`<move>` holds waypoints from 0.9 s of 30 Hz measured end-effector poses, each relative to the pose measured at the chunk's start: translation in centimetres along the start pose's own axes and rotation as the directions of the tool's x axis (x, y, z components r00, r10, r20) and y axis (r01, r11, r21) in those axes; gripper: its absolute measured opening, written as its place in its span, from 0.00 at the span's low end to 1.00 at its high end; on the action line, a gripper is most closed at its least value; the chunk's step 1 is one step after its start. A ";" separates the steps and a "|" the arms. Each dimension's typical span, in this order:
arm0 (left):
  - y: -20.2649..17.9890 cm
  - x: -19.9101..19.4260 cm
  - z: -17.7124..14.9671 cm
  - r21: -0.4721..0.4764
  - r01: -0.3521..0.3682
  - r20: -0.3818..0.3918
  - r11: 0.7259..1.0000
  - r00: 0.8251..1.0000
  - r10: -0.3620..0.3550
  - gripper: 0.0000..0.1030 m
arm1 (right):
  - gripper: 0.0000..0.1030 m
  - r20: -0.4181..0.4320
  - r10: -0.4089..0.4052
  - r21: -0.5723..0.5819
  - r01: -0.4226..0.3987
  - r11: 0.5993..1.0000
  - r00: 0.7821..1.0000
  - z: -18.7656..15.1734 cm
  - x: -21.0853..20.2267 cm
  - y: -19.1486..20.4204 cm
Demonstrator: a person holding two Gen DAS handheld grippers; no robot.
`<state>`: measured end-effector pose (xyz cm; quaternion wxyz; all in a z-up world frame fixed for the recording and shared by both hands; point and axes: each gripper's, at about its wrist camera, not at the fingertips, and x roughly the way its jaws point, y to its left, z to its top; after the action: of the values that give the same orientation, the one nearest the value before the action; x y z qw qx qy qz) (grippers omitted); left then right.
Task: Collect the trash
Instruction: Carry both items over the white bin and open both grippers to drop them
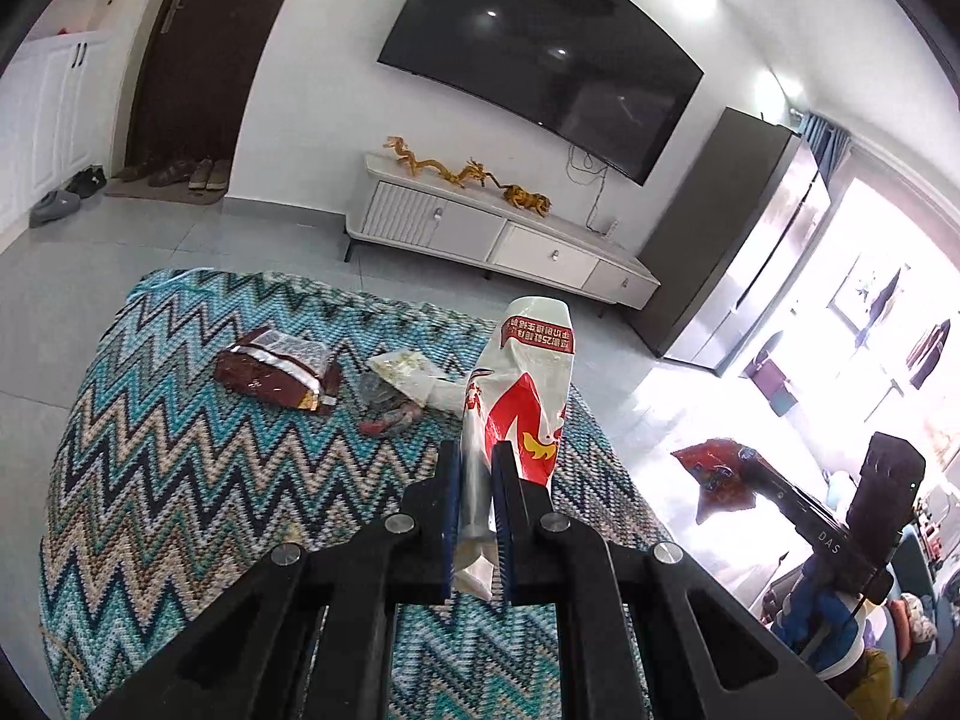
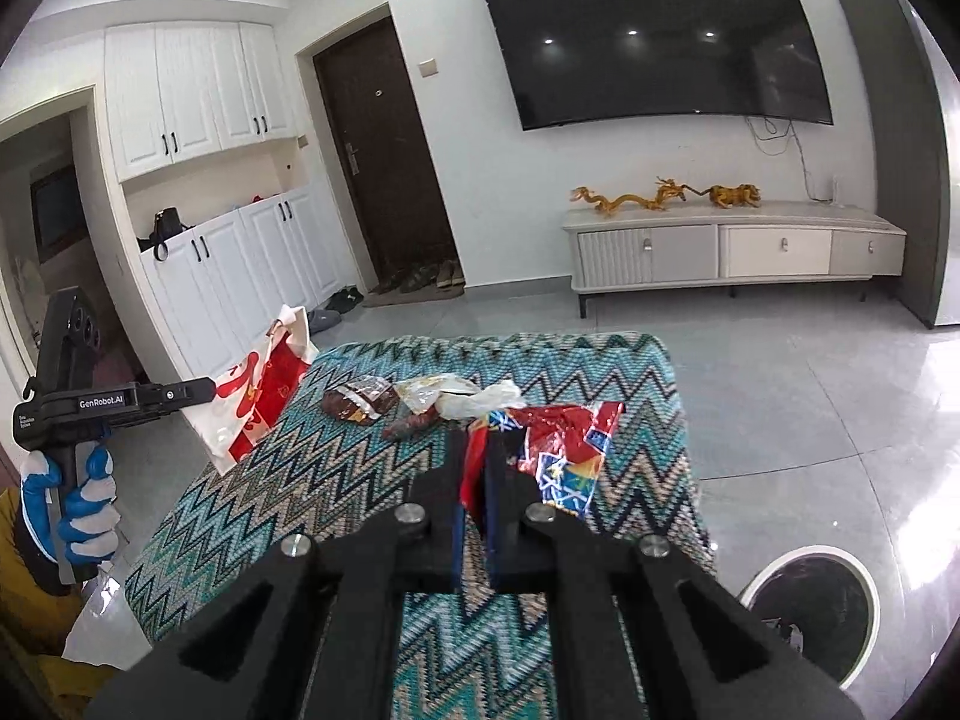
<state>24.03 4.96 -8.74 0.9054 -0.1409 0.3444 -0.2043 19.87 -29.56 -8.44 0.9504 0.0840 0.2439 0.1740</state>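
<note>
Step in hand: mid-collection, both tools loaded and lifted clear of the zigzag cloth (image 1: 180,480) that covers the table.

Left gripper (image 1: 477,468): jaws nearly closed, pinching the white-and-red plastic bag (image 1: 522,396) by a gathered edge. The bag stands up past the fingertips toward 12 o'clock, off the cloth. In the right wrist view the same bag (image 2: 258,402) hangs at 9 o'clock beside the table edge, and the left hand (image 2: 78,504), in a blue-and-white glove, grips the tool handle.

Right gripper (image 2: 474,468): jaws fully closed on a red foil wrapper (image 2: 564,450), which fans out toward 1 o'clock just above the cloth. From the left wrist view that wrapper (image 1: 717,471) shows at 3 o'clock, off the table edge.

Both grippers point forward and somewhat downward over the near end of the table.

Left on the cloth, at 12 o'clock of the right gripper: a dark red packet (image 2: 360,402), a small crumpled red wrapper (image 2: 411,426), a pale bag (image 2: 429,390) and a white crumpled bag (image 2: 480,399), clustered close together.

Next move, as I judge it: the wrapper likely goes into the bag, but the bag is pinched and I cannot see an open mouth. It needs opening first. A round bin (image 2: 810,612) sits on the floor at 4 o'clock, another possible drop.
</note>
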 end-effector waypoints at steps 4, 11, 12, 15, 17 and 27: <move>-4.8 3.1 0.9 0.070 0.049 -0.049 0.996 0.998 -0.046 0.10 | 0.04 0.018 -0.079 0.050 0.078 0.996 0.997 -0.9 -2.8 -3.9; -15.7 11.4 0.3 0.205 0.191 -0.201 0.960 0.968 -0.150 0.10 | 0.04 -0.002 -0.223 0.191 0.219 0.957 0.975 -4.5 -6.1 -12.6; -17.3 12.8 0.0 0.221 0.208 -0.225 0.953 0.961 -0.158 0.10 | 0.04 -0.010 -0.238 0.213 0.234 0.948 0.971 -5.1 -6.3 -13.8; -22.1 16.9 -1.3 0.268 0.246 -0.292 0.931 0.942 -0.165 0.10 | 0.04 -0.037 -0.275 0.274 0.274 0.922 0.961 -7.0 -6.7 -17.2; -24.6 19.8 -2.5 0.286 0.262 -0.339 0.922 0.927 -0.158 0.10 | 0.04 -0.060 -0.290 0.317 0.294 0.901 0.955 -8.3 -6.6 -19.8; -32.1 33.0 -8.1 0.348 0.264 -0.506 0.900 0.861 -0.057 0.10 | 0.04 -0.205 -0.297 0.448 0.359 0.819 0.933 -14.2 -3.0 -28.6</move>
<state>32.15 -39.48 -20.56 0.7787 0.0767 0.4962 -0.3762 18.67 -56.10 -26.42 0.8982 0.2614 0.3495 -0.0531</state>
